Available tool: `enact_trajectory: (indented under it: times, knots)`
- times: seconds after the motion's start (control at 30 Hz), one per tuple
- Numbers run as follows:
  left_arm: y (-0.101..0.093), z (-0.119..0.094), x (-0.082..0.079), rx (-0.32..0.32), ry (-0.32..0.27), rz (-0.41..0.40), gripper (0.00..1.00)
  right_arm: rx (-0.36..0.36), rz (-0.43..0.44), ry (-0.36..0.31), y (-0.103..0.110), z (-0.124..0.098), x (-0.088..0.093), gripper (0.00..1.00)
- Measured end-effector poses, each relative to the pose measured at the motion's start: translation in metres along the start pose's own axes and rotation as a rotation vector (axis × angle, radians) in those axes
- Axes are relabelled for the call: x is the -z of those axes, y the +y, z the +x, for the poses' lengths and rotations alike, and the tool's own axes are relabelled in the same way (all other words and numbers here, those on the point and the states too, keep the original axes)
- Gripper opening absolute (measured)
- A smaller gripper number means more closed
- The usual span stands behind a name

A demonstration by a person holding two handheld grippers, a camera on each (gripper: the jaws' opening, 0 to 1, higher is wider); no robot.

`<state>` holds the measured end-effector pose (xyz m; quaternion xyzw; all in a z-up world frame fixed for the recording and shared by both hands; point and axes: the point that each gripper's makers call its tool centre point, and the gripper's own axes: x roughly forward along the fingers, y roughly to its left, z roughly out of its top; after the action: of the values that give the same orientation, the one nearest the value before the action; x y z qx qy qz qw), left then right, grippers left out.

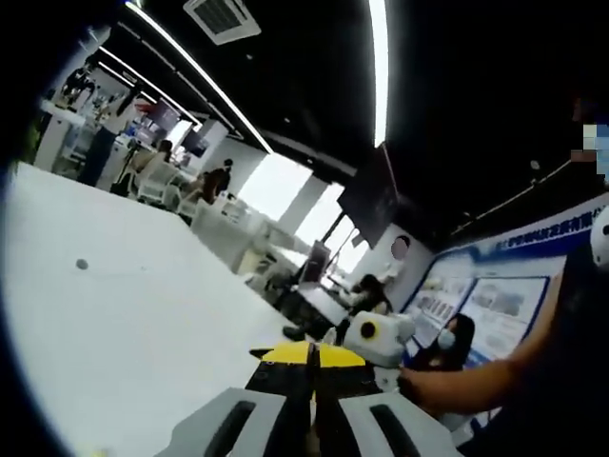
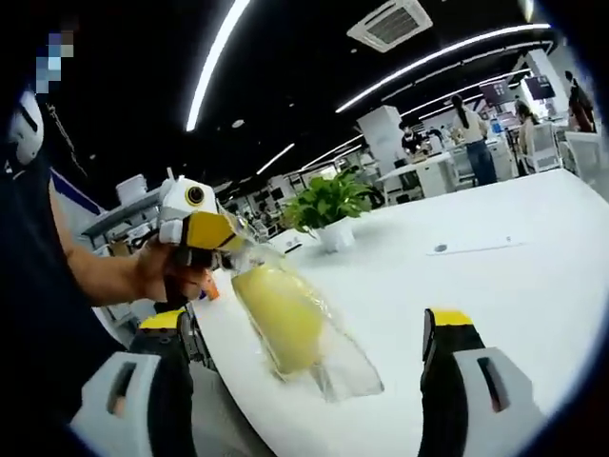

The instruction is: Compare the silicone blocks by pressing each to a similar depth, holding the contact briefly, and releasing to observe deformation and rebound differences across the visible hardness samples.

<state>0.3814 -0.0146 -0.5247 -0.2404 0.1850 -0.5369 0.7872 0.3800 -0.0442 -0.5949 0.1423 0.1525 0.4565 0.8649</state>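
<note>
The left gripper [image 2: 214,249], jaws pinched on the clear wrapper, dangles a yellow silicone block [image 2: 279,319] over the white tabletop's [image 2: 495,286] near edge, presumably to unwrap it. The right gripper [image 2: 304,381] waits, spread wide.

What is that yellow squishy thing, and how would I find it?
Look at the big white table. Near its front edge, the left gripper pinches a clear plastic bag hanging down. Inside it is the yellow block, the only soft yellow lump, unlike the green potted plant behind.
</note>
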Motion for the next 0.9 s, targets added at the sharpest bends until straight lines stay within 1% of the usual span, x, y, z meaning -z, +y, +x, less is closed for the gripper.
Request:
enact_trajectory:
  times: [0.17, 0.3, 0.4, 0.47, 0.53, 0.67, 0.73, 0.83, 0.9]
  knots:
    - [0.004, 0.006, 0.004, -0.012, 0.005, -0.012, 0.00, 0.061, -0.035, -0.003, -0.014, -0.016, 0.003, 0.97]
    - [0.009, 0.012, 0.007, -0.022, 0.000, -0.031, 0.00, 0.119, -0.056, 0.009, -0.026, -0.031, 0.009, 0.97]
    - [0.013, 0.015, 0.011, -0.037, -0.001, -0.044, 0.00, 0.174, -0.098, 0.027, -0.035, -0.040, 0.015, 0.97]
    - [0.019, 0.017, 0.016, -0.048, -0.002, -0.060, 0.00, 0.179, -0.098, 0.026, -0.036, -0.044, 0.017, 0.97]
    - [0.023, 0.018, 0.022, -0.051, 0.002, -0.083, 0.00, 0.190, -0.079, 0.034, -0.039, -0.048, 0.021, 0.97]
    - [0.028, 0.020, 0.033, -0.063, 0.012, -0.105, 0.00, 0.207, -0.068, 0.044, -0.042, -0.055, 0.027, 0.97]
    - [0.033, 0.020, 0.040, -0.075, 0.017, -0.116, 0.00, 0.212, -0.062, 0.040, -0.043, -0.058, 0.028, 0.97]
    - [0.040, 0.019, 0.049, -0.093, 0.023, -0.134, 0.00, 0.233, -0.066, 0.059, -0.046, -0.063, 0.035, 0.97]
    - [0.047, 0.018, 0.057, -0.116, 0.031, -0.153, 0.00, 0.239, -0.067, 0.067, -0.049, -0.065, 0.039, 0.97]
